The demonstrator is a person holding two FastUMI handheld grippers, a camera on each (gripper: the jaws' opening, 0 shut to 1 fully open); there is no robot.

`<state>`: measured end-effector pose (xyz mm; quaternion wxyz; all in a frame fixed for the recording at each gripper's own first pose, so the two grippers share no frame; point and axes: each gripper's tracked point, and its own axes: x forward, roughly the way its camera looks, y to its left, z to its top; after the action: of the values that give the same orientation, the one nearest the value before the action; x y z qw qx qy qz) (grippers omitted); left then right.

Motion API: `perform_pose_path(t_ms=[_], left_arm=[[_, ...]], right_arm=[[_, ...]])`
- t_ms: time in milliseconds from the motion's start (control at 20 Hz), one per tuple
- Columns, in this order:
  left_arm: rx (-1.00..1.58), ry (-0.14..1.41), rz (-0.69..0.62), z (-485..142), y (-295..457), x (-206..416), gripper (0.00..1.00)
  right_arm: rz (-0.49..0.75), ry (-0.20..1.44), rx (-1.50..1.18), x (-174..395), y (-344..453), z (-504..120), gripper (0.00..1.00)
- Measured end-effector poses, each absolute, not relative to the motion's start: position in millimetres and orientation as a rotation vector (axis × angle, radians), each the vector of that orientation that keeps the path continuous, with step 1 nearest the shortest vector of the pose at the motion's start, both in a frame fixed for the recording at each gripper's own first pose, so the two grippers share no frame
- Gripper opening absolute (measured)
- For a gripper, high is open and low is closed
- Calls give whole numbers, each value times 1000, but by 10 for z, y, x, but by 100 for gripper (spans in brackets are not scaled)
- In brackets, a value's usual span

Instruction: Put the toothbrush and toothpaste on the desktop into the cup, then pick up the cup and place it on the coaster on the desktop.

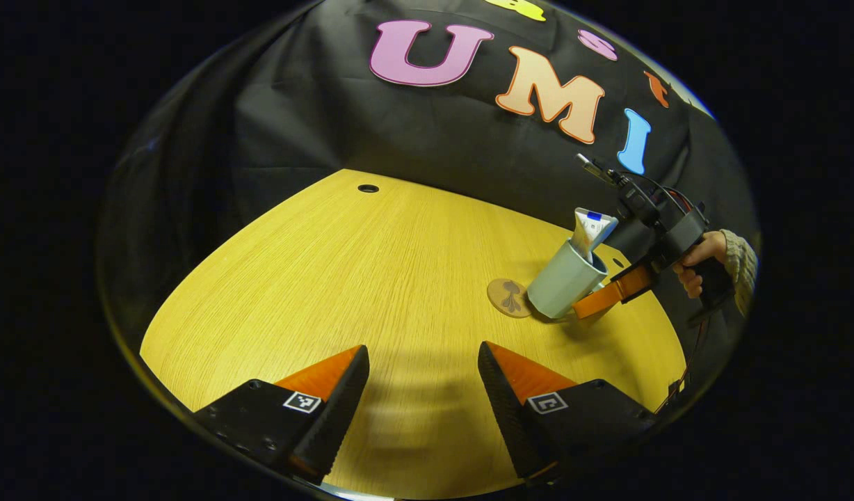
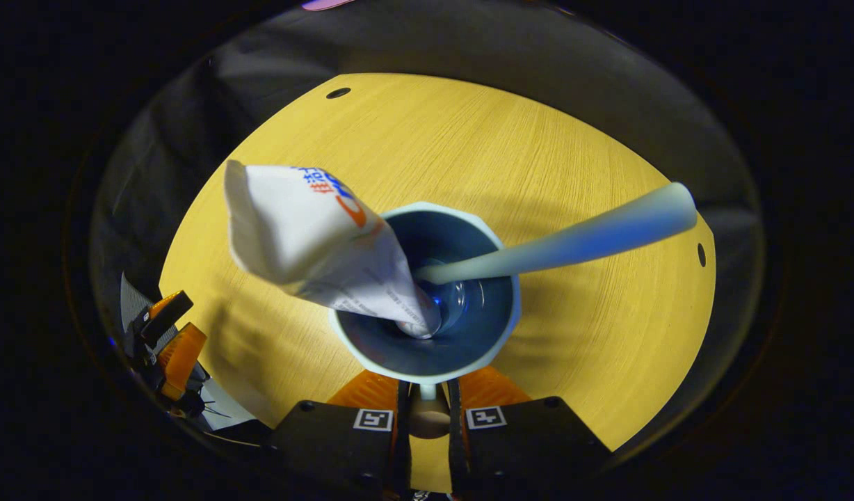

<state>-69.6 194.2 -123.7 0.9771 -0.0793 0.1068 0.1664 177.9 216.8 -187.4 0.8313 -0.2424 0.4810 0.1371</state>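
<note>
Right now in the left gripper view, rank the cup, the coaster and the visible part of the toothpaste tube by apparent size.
1. cup, clearly the largest.
2. coaster and toothpaste tube: similar in apparent size, so unranked. The tube is partly sunk in the cup, and the cup overlaps the coaster's edge.

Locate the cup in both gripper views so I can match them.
Left gripper view: the cup is right of centre, tilted, beside the coaster, with the right gripper at its side.
Right gripper view: the cup sits at centre, seen from above, just past the right gripper's nearly closed jaws.
Shared landmark: the toothpaste sticking out of the cup.
</note>
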Motion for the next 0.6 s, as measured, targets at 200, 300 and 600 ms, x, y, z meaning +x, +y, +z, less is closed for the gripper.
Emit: perform_pose_path(t_ms=[200, 300, 600], left_arm=[[-164, 211, 327, -1218, 1925, -701, 91], [-171, 213, 327, -1213, 1929, -701, 91], [-186, 205, 352, -1168, 1969, -696, 91]], right_arm=[[324, 1018, -497, 1798, 2393, -1896, 24], [337, 1015, -505, 1822, 2503, -1915, 24], [348, 1009, -544, 1916, 2608, -2035, 20]])
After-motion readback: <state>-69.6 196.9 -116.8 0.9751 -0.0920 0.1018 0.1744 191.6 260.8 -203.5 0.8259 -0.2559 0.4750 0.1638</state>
